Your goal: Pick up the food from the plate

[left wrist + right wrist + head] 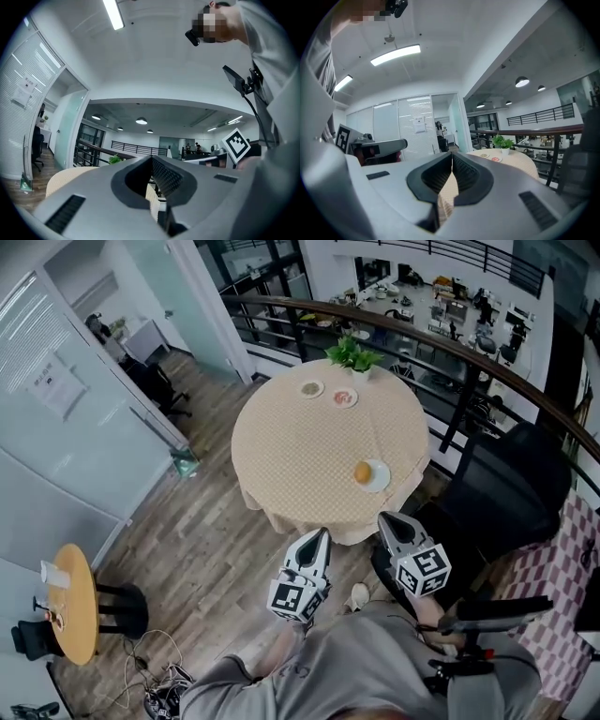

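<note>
An orange round piece of food [362, 472] lies on a white plate [378, 476] near the front right edge of the round table [300, 451], which has a beige checked cloth. Two more small plates [311, 388] [345, 397] with food sit at the far side. Both grippers are held short of the table's near edge, above the wooden floor. The left gripper [320, 540] [152, 159] is shut with nothing in it. The right gripper [388, 521] [452, 157] is also shut and holds nothing, and it points toward the table [511, 159].
A potted green plant [353, 354] stands at the table's far edge by a curved railing [450, 341]. A black chair [511, 488] is right of the table. A small wooden side table [73, 601] and floor cables [155, 676] lie at lower left. Glass partitions line the left.
</note>
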Tool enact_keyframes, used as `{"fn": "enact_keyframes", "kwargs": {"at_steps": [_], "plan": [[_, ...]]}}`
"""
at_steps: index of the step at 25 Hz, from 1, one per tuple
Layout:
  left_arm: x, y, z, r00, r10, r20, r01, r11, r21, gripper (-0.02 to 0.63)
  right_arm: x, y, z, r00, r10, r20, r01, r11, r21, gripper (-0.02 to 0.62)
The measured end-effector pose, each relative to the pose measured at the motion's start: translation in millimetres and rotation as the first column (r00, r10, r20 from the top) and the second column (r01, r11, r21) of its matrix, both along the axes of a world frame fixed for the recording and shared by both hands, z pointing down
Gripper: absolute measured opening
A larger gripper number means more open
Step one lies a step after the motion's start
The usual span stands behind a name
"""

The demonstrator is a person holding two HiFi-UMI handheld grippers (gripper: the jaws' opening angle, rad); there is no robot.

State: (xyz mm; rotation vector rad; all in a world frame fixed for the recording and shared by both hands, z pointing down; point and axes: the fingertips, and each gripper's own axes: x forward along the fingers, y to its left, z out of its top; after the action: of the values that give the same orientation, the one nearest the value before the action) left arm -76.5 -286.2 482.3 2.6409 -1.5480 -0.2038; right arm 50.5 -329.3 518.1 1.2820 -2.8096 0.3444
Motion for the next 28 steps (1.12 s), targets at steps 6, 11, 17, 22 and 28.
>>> {"fn": "enact_keyframes", "kwargs": {"at_steps": [6, 11, 17, 22, 28], "plan": [[16, -38, -5, 1.0, 0.008, -0.005, -0.008, 1.0, -0.005, 0.011, 2, -37, 3, 1.0, -0.014, 0.004, 0.014, 1.0, -0.007, 0.014], [28, -55, -7, 0.999, 0.043, -0.007, -0.043, 0.999, -0.004, 0.011, 0, -43, -3, 0.999, -0.005, 0.036, 0.005, 1.0, -0.01, 0.014], [35, -72, -15, 0.995, 0.1, -0.01, -0.1, 0.995, 0.006, 0.011, 8, -50, -4, 0.999, 0.035, 0.027, -0.034, 0.999, -0.015, 0.015], [26, -86, -13, 0.991, 0.135, 0.012, -0.136, 0.991, 0.013, 0.011, 15, -60, -11, 0.995, 0.095, 0.028, -0.095, 0.995, 0.003, 0.015], [19, -92, -8, 0.987, 0.16, 0.008, -0.16, 0.987, 0.002, 0.011, 10, -63, -5, 0.994, 0.113, 0.011, -0.113, 0.994, -0.012, 0.015]]}}
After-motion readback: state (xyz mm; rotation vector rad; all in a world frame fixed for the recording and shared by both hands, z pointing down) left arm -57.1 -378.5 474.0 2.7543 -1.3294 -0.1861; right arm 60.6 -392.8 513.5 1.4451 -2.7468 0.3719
